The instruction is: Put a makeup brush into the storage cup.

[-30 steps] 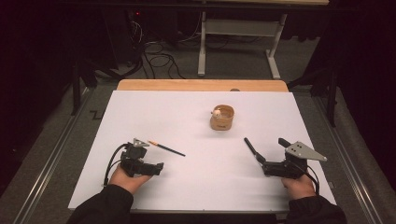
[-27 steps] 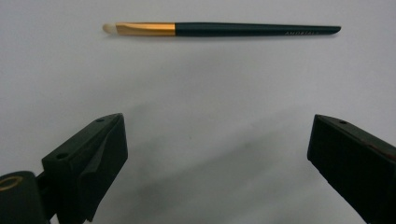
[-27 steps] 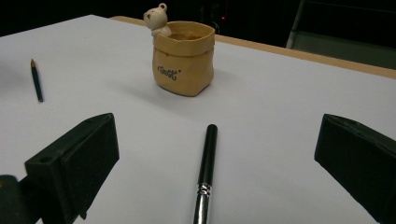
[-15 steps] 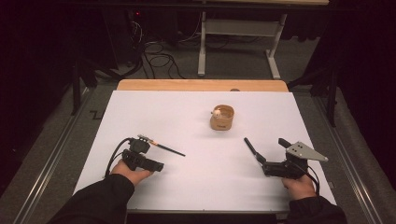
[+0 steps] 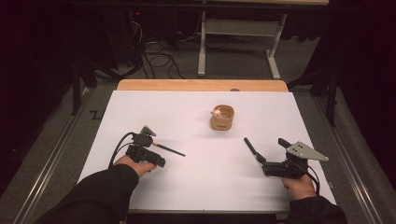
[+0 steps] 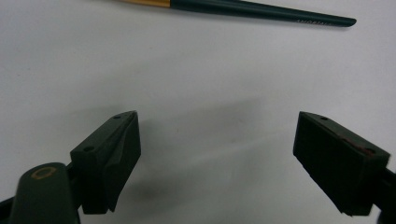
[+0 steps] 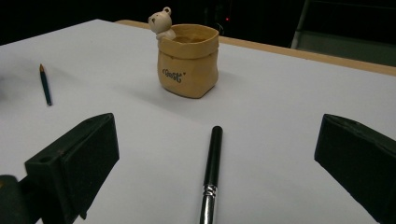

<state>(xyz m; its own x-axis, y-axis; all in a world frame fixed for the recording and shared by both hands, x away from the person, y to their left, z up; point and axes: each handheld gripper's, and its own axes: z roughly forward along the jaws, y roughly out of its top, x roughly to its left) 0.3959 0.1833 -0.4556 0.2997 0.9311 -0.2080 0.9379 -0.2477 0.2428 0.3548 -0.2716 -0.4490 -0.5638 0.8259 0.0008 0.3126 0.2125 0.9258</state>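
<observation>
Dark pencil [image 6: 261,10] beyond spread left hand-held gripper [image 6: 217,140], black pen [image 7: 211,177] between spread right hand-held gripper [image 7: 217,158], bear pot [image 7: 187,59] beyond.

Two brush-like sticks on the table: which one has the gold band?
The dark green brush lying near the left gripper: a gold band joins its handle. The black brush between the right gripper's open jaws has a silver band instead.
</observation>
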